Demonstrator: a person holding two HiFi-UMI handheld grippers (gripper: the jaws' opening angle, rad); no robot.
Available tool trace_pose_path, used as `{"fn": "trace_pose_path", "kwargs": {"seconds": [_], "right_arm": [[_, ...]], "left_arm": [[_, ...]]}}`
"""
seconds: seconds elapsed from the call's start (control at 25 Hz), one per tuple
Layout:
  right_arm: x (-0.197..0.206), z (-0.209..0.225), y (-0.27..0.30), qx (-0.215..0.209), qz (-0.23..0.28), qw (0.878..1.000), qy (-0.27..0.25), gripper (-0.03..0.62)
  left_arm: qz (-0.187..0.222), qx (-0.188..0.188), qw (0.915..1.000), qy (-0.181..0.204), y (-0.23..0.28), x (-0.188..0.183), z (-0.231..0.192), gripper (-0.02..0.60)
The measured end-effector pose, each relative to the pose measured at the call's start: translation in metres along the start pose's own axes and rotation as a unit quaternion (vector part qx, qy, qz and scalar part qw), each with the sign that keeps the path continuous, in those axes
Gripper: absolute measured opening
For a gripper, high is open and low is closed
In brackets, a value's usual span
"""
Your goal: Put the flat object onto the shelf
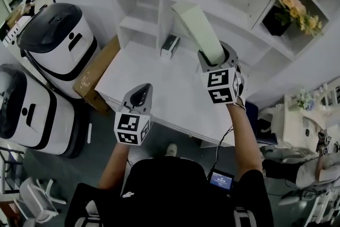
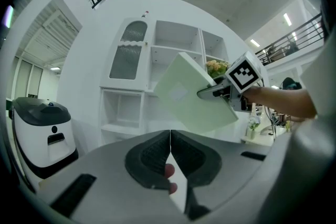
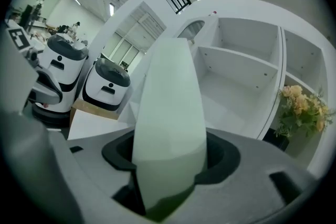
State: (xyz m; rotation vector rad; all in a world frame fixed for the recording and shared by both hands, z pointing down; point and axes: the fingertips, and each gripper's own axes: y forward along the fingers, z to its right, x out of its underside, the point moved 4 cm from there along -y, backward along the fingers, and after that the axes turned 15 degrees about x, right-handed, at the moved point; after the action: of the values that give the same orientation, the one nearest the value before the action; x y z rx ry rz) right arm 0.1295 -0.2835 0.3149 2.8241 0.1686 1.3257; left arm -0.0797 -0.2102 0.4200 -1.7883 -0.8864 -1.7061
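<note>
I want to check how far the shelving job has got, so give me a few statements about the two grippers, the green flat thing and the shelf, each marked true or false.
1. The right gripper is clamped on the pale green flat object. True.
2. The left gripper has its jaws wide apart. False: they are together, with nothing between them.
3. The flat object already lies on the shelf. False: it is held in the air in front of the shelf.
4. Yellow flowers stand in one shelf compartment. True.
</note>
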Motion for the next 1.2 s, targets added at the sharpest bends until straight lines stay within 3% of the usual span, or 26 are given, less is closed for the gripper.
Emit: {"fn": "trace_pose_path", "kwargs": {"seconds": [0.52, 0.84, 1.2], "right_arm": [[-0.022, 0.009, 0.015, 0.018, 0.002, 0.996, -0.084, 0.272], [-0.043, 0.013, 0.017, 0.038, 0.013, 0.986, -0.16, 0.272], [-0.058, 0.013, 0.017, 0.044, 0.023, 0.977, -0.208, 0.272]], "left_arm": [[-0.001, -0.001, 1.0, -0.001, 0.005, 0.001, -0.001, 0.006], [-0.001, 0.001, 1.0, -0.001, 0.01, 0.001, -0.001, 0.006], [-0.007, 0.012, 0.9999, 0.009, 0.017, -0.004, 0.003, 0.006]]}}
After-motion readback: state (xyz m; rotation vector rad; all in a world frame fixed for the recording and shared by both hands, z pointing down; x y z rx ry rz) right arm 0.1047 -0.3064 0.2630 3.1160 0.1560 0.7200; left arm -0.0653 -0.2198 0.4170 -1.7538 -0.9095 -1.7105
